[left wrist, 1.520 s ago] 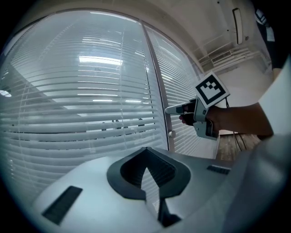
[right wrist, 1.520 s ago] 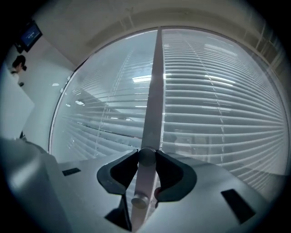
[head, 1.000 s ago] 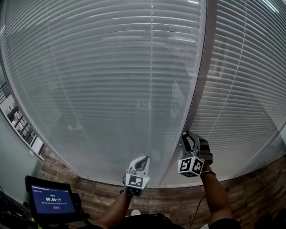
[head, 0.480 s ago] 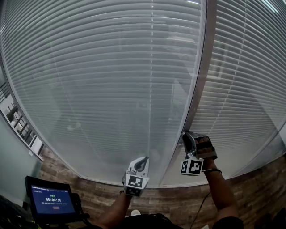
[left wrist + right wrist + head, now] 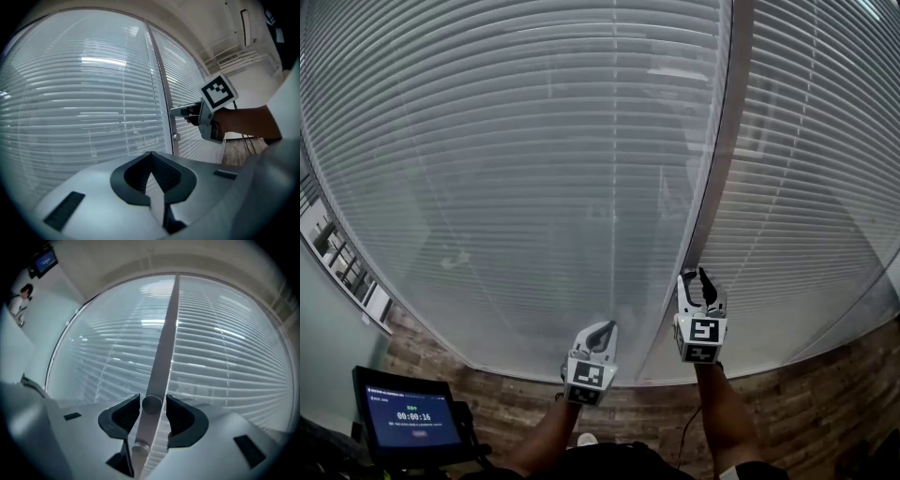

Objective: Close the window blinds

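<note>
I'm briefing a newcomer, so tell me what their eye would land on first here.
The white slatted blinds fill nearly the whole head view, split by a grey upright post. At that post, the right gripper has a small round knob between its jaws, which have just been opening and do not seem to press on it. The left gripper sits shut and empty beside it, lower left.

A small monitor shows a blue screen with white digits; to the right of the monitor runs a brown wood-plank floor; above the monitor, slightly further left, stands a white rack of shelves.
</note>
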The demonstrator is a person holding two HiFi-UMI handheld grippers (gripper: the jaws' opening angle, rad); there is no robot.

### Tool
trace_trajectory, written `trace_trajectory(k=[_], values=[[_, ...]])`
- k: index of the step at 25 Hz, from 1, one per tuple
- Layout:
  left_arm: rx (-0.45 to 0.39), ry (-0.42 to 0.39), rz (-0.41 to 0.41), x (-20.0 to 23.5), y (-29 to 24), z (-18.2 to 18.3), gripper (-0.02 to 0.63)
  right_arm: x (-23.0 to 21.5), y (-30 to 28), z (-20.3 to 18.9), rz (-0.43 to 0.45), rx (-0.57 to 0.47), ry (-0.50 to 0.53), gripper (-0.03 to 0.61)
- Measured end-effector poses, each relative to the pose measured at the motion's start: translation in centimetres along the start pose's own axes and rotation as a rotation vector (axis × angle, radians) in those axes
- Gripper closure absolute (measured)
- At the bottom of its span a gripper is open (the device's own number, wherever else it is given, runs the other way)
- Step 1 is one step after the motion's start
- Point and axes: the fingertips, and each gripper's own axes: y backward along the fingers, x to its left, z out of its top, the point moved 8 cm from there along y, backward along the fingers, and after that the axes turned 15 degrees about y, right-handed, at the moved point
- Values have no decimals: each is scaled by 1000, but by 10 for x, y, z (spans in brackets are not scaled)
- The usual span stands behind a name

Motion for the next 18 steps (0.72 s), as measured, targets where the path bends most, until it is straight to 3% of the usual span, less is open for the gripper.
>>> trace_trajectory(k=[4,8,12,18], values=[[-2,1,1,0,1,-1,614,2,-4,-6,-15,12,-225,422],[7,-1,10,3,1,-4,614,-3,-4,-8,-47,28,-245,440],[4,1,15,6,1,-5,614,-2,-4,-10,-47,27,-104,449],[0,-4,25,10,1,-4,614,5,-2,-4,-44,84,310,451]])
